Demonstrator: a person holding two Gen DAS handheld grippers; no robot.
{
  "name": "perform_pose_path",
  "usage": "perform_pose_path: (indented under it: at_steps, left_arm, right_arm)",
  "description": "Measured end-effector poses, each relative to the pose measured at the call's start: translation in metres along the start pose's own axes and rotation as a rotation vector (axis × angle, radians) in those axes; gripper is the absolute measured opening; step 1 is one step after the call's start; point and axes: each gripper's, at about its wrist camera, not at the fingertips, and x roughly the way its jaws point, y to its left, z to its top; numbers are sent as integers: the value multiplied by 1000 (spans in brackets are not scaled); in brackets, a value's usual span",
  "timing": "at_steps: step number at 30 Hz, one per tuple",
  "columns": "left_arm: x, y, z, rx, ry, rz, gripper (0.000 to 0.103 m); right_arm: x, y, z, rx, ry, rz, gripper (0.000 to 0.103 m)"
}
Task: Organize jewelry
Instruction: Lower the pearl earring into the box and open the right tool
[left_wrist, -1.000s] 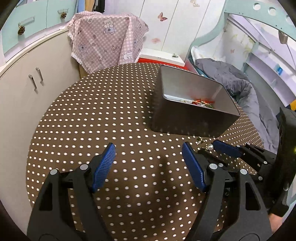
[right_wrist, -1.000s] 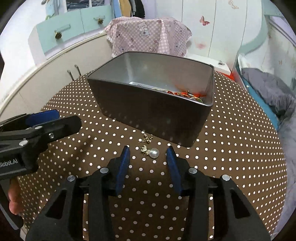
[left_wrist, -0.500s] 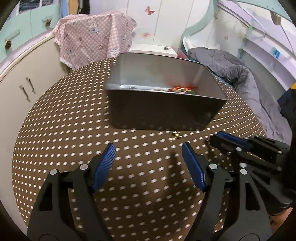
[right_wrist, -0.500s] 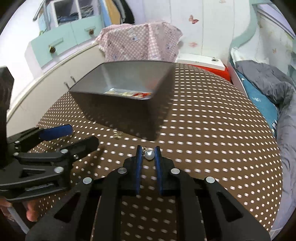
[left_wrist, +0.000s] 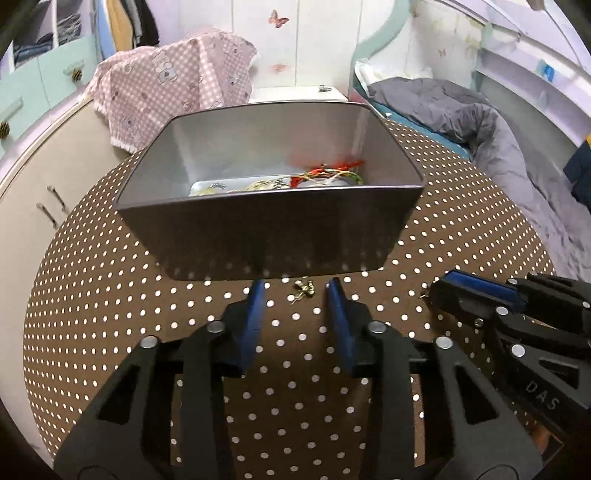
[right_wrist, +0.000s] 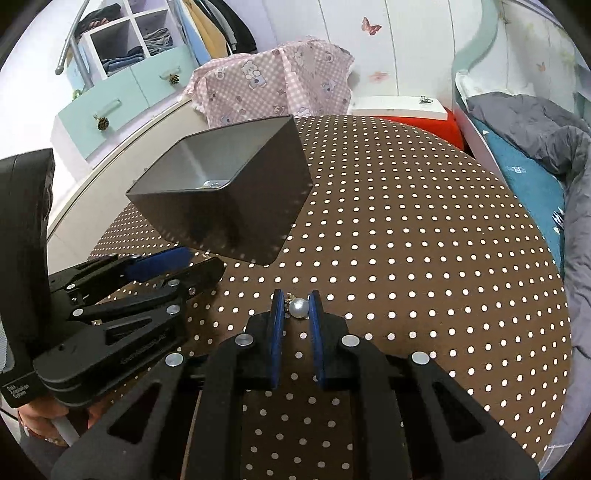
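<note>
One earring in my grip, one still loose, the rest already boxed.

My right gripper (right_wrist: 295, 308), low in the middle of its view, is clamped on a pearl earring (right_wrist: 297, 307), the pearl sitting between the blue pads just above the dotted counter (right_wrist: 424, 240). My left gripper (left_wrist: 297, 295), at the centre bottom of its view, is closing around a small gold earring (left_wrist: 303, 288) that lies on the counter between its pads; they do not press it yet. Just beyond, touching nothing I hold, stands the grey metal box (left_wrist: 273, 236), with chains and red-and-green cords heaped on its floor. I judge the job nearly done: these two pieces are the only ones I can see left outside the box.
</note>
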Motion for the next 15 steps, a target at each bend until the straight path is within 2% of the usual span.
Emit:
perform_pose_path:
  at_steps: [2,4,10,13,15]
  left_arm:
    - [-2,-5,-1,15,-3,-17,18]
    - [-3,-7,-2,26,-6,-32,11]
    - [-18,-3,-2,-2,-42,-107,11]
    - [-36,0,-2,-3,-89,-163,11]
    - [-50,2,-1,-2,-136,-175,11]
  right_arm:
    - [0,0,0,2,0,4,12]
    - [0,0,0,4,-1,4,12]
    - [-4,-5,-1,36,-13,50,12]
    - [-10,-4,-1,53,-28,72,12]
    - [-17,1,2,47,-46,81,12]
